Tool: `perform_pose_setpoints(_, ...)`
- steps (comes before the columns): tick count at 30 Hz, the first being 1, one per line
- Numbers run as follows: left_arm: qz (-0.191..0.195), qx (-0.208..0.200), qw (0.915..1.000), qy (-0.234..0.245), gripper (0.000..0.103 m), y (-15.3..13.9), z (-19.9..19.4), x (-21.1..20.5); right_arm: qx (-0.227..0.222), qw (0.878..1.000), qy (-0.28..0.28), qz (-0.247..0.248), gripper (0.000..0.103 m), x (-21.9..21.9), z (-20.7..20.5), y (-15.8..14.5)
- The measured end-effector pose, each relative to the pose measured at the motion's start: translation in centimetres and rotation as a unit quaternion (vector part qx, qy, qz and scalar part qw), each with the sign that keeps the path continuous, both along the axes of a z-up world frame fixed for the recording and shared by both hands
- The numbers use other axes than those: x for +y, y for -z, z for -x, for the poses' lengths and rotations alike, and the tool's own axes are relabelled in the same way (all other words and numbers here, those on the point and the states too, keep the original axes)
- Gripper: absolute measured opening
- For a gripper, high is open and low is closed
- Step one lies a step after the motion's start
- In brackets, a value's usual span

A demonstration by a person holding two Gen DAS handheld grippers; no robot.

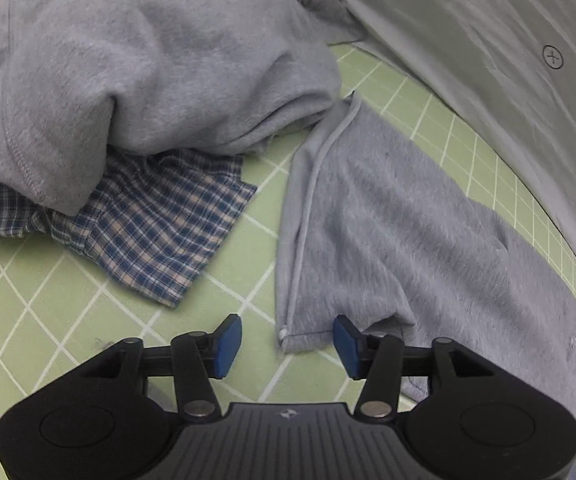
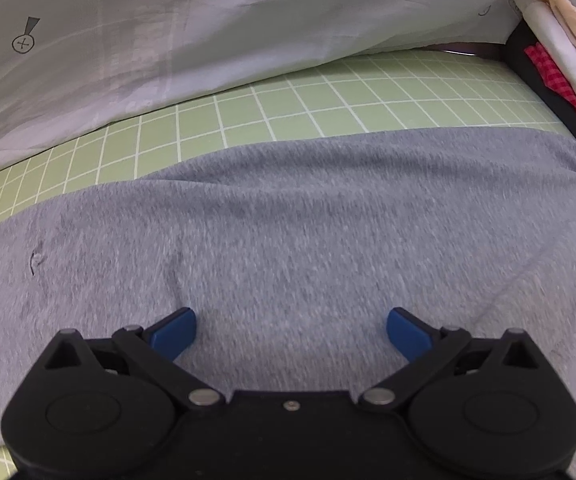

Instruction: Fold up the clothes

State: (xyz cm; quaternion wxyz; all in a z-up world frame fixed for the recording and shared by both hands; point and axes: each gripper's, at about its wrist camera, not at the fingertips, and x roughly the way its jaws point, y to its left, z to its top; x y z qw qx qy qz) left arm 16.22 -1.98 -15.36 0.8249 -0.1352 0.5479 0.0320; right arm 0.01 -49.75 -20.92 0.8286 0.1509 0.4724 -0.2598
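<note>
Evidently folding has barely begun: the grey trousers (image 1: 388,216) lie flat and unfolded, the left gripper (image 1: 288,344) half-open at the cuff, the right gripper (image 2: 291,334) wide, both empty.

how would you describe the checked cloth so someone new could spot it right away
Start at the green grid mat in the left wrist view. On its left side a bulky grey garment is heaped, and the blue checked cloth pokes out from under it. It is the only patterned piece among plain grey ones.
</note>
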Motion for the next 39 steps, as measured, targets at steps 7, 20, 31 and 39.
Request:
perform_pose_setpoints(7,-0.010,-0.016,0.9998,0.006,0.002,-0.4,0.5,0.0,-0.001,1.000,0.000,0.001,0.103,0.1,0.2,0.0)
perform_pose_setpoints(20,-0.079,-0.016,0.9950,-0.059,0.004,-1.2,1.8,5.3,0.001,1.000,-0.001,0.002,0.103,0.1,0.5,0.0)
perform_pose_setpoints(31,-0.076,-0.059,0.9954,-0.002,0.060,-2.5,-0.6,3.0,-0.039,0.999,0.017,0.028,0.103,-1.7,-2.4,-1.9)
perform_pose_setpoints(39,-0.078,-0.066,0.9946,0.021,0.066,0.0,-7.7,0.3,-0.068,0.995,0.069,-0.009,0.103,-5.0,-6.0,-1.0)
